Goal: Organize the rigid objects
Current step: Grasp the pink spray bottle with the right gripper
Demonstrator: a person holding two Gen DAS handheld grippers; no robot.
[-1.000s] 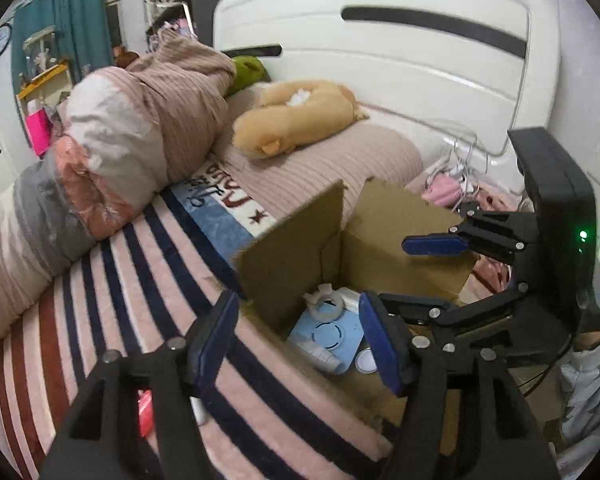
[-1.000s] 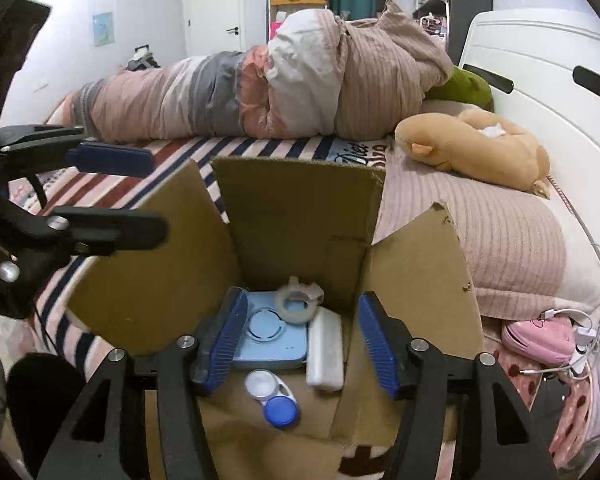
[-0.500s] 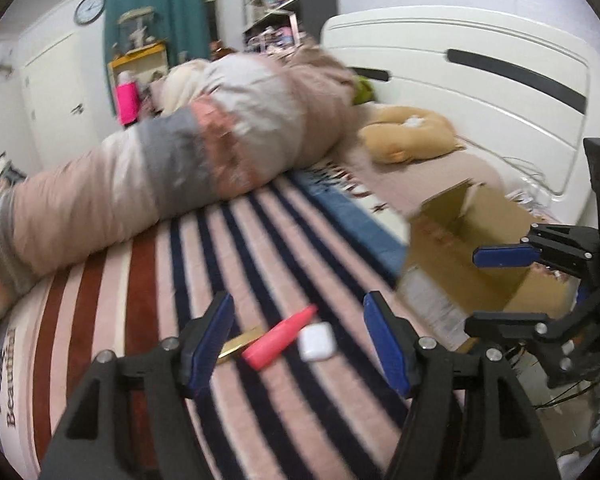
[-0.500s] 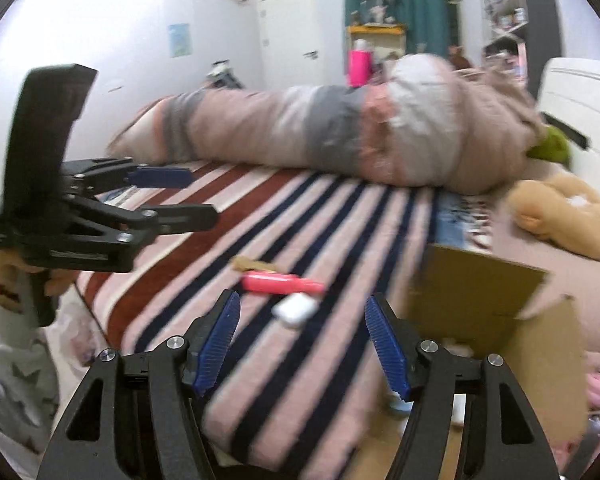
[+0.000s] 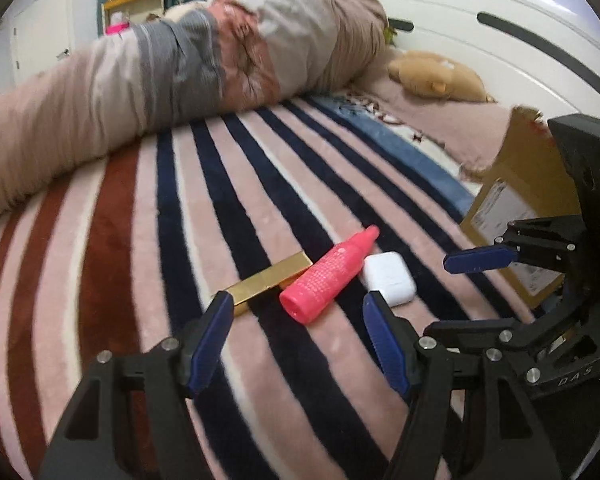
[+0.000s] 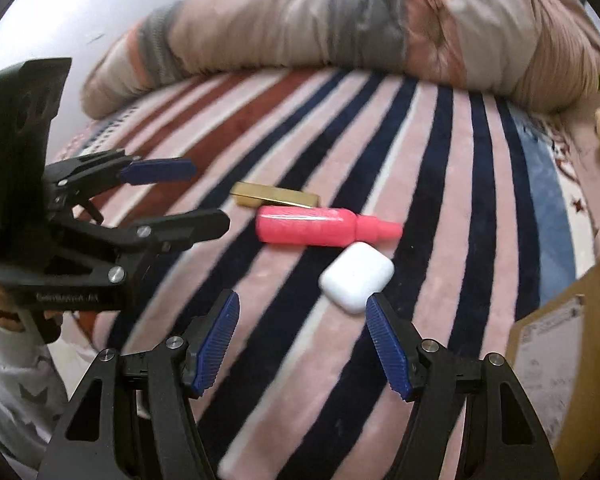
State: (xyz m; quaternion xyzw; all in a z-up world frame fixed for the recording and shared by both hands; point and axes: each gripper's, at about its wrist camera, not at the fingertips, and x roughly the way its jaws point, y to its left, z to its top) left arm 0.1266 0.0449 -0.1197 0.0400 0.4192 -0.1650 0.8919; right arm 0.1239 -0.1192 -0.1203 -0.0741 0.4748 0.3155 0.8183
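Three small items lie side by side on the striped blanket: a gold bar-shaped case (image 5: 268, 278) (image 6: 276, 199), a pink bottle (image 5: 328, 276) (image 6: 320, 228) and a white earbud case (image 5: 388, 278) (image 6: 356, 280). My left gripper (image 5: 298, 304) (image 6: 210, 194) is open and hovers just short of the pink bottle, with nothing between its fingers. My right gripper (image 6: 300, 304) (image 5: 436, 296) is also open and empty. The white case lies just past its right fingertip. A cardboard box (image 5: 516, 208) (image 6: 572, 340) stands at the right, its inside hidden.
A long rolled duvet (image 5: 180, 64) lies across the far side of the bed. A tan plush toy (image 5: 436, 76) rests by the white headboard (image 5: 500, 40). A hand and a white star-patterned sleeve (image 6: 16, 364) hold the left gripper at the bed's near edge.
Both grippers swung left, away from above the open box, and dropped toward the blanket. The three items now lie close in front of the fingers, and the box is at the right edge.
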